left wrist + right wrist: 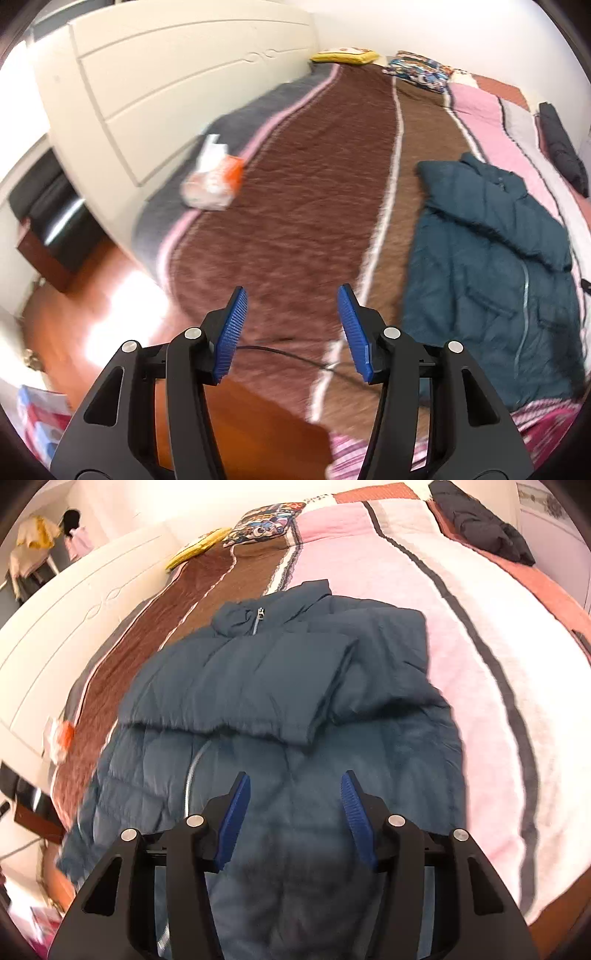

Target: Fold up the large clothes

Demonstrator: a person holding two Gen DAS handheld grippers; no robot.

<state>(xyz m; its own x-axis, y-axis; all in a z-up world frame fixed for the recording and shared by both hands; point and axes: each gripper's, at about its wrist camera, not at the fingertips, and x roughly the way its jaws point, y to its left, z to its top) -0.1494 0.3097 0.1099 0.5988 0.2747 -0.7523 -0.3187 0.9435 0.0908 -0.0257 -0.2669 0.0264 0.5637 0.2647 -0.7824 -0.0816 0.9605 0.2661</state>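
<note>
teal padded jacket [266, 716] on the bed [461, 686], sleeve folded across chest.
likely soft, bulky, slippery: pinch hem at 6 o'clock. left gripper [291, 328] and right gripper [295, 816] agape, empty.

No text, label, brand, number or sign can be read in either view. The orange and white packet [213, 176] on the bed, at about ten o'clock in the left wrist view, is too blurred for any print to be made out. The patterned pillow [266, 520] at about twelve o'clock in the right wrist view shows colourful pictures only, with no legible lettering.
</note>
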